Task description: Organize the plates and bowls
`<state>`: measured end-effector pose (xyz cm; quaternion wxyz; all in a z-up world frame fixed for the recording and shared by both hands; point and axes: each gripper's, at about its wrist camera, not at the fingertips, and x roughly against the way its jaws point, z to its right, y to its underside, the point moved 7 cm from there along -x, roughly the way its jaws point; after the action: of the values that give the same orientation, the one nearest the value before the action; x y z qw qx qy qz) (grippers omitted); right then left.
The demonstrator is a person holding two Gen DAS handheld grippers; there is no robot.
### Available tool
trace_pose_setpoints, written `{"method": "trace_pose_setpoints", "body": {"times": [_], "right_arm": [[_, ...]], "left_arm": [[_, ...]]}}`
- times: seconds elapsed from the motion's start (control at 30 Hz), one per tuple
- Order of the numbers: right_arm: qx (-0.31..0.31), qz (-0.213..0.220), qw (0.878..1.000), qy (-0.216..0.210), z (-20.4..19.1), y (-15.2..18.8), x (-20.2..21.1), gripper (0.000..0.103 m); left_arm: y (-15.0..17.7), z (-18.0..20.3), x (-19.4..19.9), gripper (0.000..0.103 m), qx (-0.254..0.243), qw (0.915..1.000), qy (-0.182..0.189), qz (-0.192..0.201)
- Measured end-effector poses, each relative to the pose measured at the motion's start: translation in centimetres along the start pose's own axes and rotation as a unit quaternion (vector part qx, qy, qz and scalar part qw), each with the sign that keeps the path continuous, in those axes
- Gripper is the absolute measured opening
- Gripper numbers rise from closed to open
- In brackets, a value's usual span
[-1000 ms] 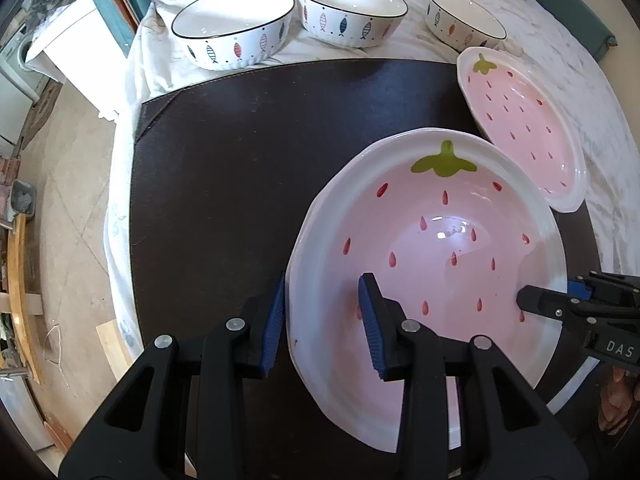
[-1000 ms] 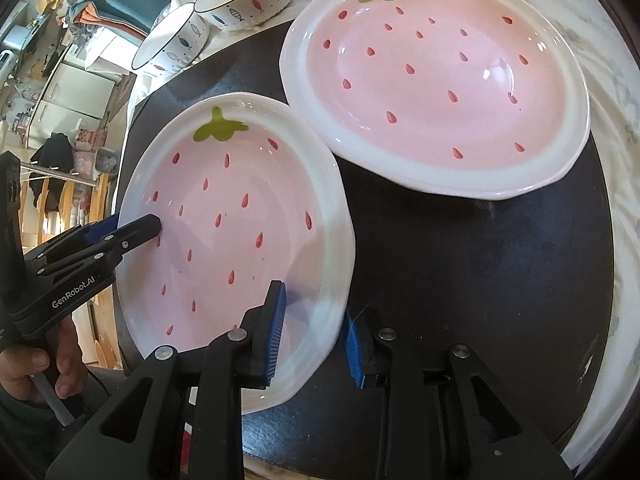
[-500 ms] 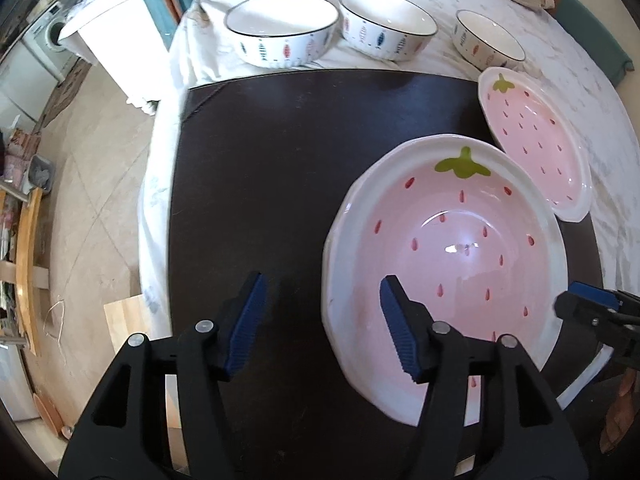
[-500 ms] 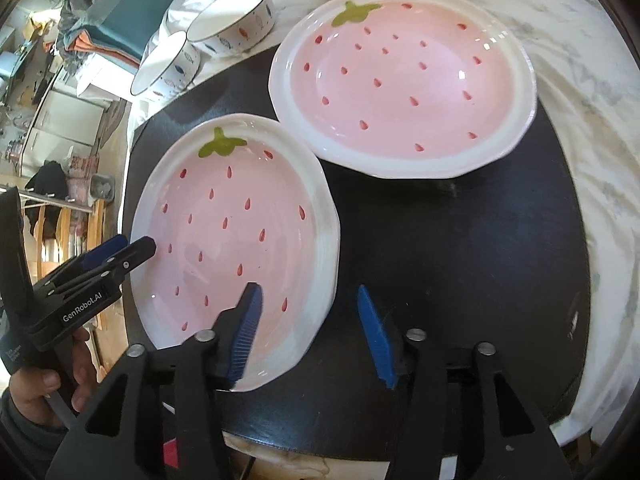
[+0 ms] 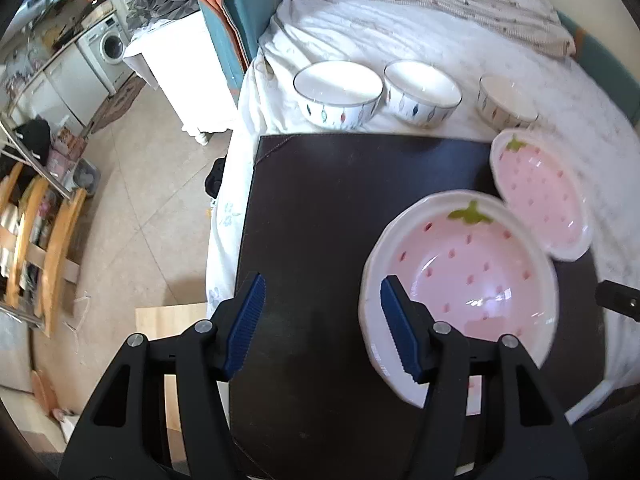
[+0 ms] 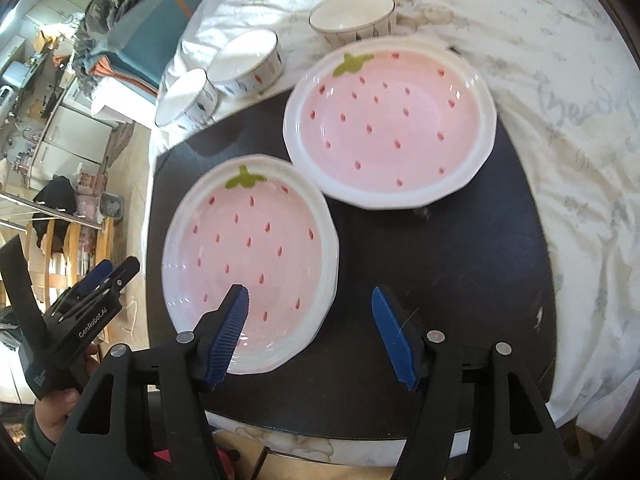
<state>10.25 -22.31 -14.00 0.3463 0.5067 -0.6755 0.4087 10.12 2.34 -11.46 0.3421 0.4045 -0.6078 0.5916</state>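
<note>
Two pink strawberry plates lie side by side on a dark mat (image 5: 340,200): the near plate (image 5: 460,276) (image 6: 248,240) and the far plate (image 5: 540,196) (image 6: 388,128), whose rims touch. Three white fish-pattern bowls (image 5: 338,92) (image 5: 422,88) (image 5: 506,98) stand in a row behind the mat. My left gripper (image 5: 323,278) hangs open above the near plate's left rim and holds nothing. My right gripper (image 6: 310,290) hovers over that plate's right rim; its jaws are opening and its pads touch nothing.
A white patterned cloth (image 6: 560,80) covers the table around the mat. Left of the table are a white cabinet (image 5: 180,68), a folded teal cloth (image 5: 236,12), wooden chairs (image 5: 48,248) and tiled floor. A hand (image 6: 56,408) holds the left gripper's handle.
Both grippers let go of the near plate's rim, opened wide and rose away from it. The plate now lies flat on the mat beside the far plate.
</note>
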Motion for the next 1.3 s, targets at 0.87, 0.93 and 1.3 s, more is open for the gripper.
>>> {"method": "trace_pose_setpoints", "body": {"times": [0.87, 0.93, 1.3], "right_arm": [[-0.065, 0.104, 0.991, 0.048, 10.2, -10.6, 5.3, 0.067], [-0.064, 0.108, 0.991, 0.049, 10.5, -11.0, 5.1, 0.067], [-0.078, 0.107, 0.990, 0.047, 13.5, -13.3, 3.2, 0.067]], "left_arm": [[-8.8, 11.6, 0.2, 0.057, -0.016, 0.9996, 0.023, -0.009], [-9.1, 12.4, -0.3, 0.057, -0.016, 0.9994, 0.026, -0.013], [-11.0, 15.6, -4.3, 0.057, -0.006, 0.9985, 0.037, -0.039]]}}
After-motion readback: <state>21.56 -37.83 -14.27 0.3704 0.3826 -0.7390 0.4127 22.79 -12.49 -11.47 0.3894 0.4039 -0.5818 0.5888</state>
